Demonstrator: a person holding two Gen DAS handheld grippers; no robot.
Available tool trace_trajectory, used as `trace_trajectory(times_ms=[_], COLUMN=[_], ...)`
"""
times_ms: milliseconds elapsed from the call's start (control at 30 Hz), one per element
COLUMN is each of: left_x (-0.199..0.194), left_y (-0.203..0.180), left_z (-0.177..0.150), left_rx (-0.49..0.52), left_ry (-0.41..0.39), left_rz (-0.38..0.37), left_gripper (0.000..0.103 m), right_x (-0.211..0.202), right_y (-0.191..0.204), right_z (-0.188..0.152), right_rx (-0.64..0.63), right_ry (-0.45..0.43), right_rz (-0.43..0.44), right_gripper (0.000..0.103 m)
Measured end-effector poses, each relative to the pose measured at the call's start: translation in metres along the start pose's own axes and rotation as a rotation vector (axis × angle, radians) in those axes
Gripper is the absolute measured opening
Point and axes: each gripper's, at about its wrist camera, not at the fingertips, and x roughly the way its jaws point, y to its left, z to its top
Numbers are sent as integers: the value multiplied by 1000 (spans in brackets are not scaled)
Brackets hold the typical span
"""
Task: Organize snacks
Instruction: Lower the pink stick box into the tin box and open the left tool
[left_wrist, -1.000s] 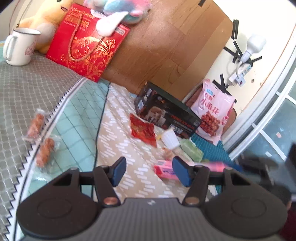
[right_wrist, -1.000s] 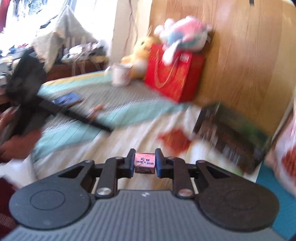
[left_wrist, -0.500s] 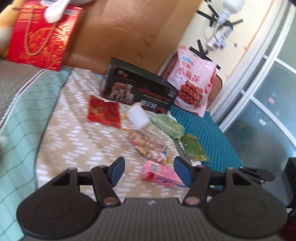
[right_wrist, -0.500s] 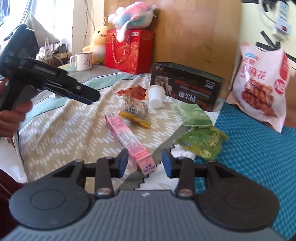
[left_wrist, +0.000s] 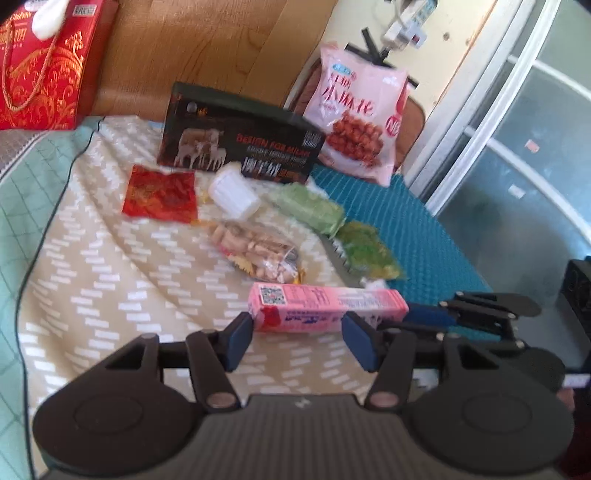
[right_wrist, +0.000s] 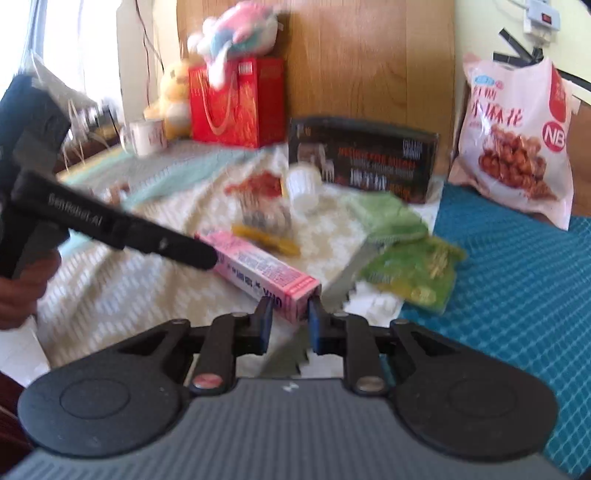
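From the left wrist view, the long pink cardboard snack box (left_wrist: 328, 306) lies on the beige patterned bedcover (left_wrist: 110, 277), crosswise just in front of my left gripper (left_wrist: 299, 332). It is nearer to me than the clear bag of pale nuts (left_wrist: 255, 251). The jaws of this gripper have just been closing, but they are not clenched on anything: the left blue pad (left_wrist: 240, 339) stands at the left end of the box, and the right pad is in front of its middle, so the box is too long to fit between them this way. At the right end of the box I see the blue tip of my right gripper (left_wrist: 424, 314) against it.

From the right wrist view, the same box (right_wrist: 258, 269) runs away from me on the cover. My right gripper (right_wrist: 290, 321) has just been closing, and its two pads now grasp the near end of the box between them. One black finger (right_wrist: 166, 243) of the left gripper reaches across to the far end of the box, and my left hand (right_wrist: 22, 288) holds that tool at the edge of the picture. Both grippers point forward and somewhat down at the bed.

I judge that the step in hand is taking up the pink box, early in the sorting, because the other snacks lie loose near the dark printed carton (right_wrist: 362, 158). The next move calls for a firm hold with the right jaws and a level lift, with the left gripper steadying the far end, so the long box does not swing.
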Motion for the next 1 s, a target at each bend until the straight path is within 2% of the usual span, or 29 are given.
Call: trace_trajectory(times_ms=[133, 300, 400, 567, 700, 833, 900, 1000], left_x=[-11, 2, 14, 56, 89, 113, 113, 91], left_y=[-3, -9, -4, 18, 31, 38, 34, 27], left_z=[27, 84, 126, 179, 194, 196, 193, 183], left_rx=[13, 69, 64, -4, -26, -44, -30, 1], left_ry=[-71, -162, -228, -236, -210, -170, -163, -210], left_rz=[-13, 43, 75, 113, 161, 182, 176, 159], left_gripper=[54, 54, 54, 54, 53, 58, 58, 60], right_x=[-7, 11, 30, 79, 113, 131, 122, 93], right_y=[-6, -21, -37, -70, -92, -103, -104, -109], right_z=[20, 61, 91, 128, 141, 146, 143, 131], right_rx=[0, -42, -65, -42, 14, 61, 86, 121], right_ry=[-63, -162, -221, -240, -214, -207, -221, -243], right_rz=[10, -50, -85, -127, -147, -187, -209, -192], right_gripper=[23, 23, 23, 25, 27, 44, 44, 45])
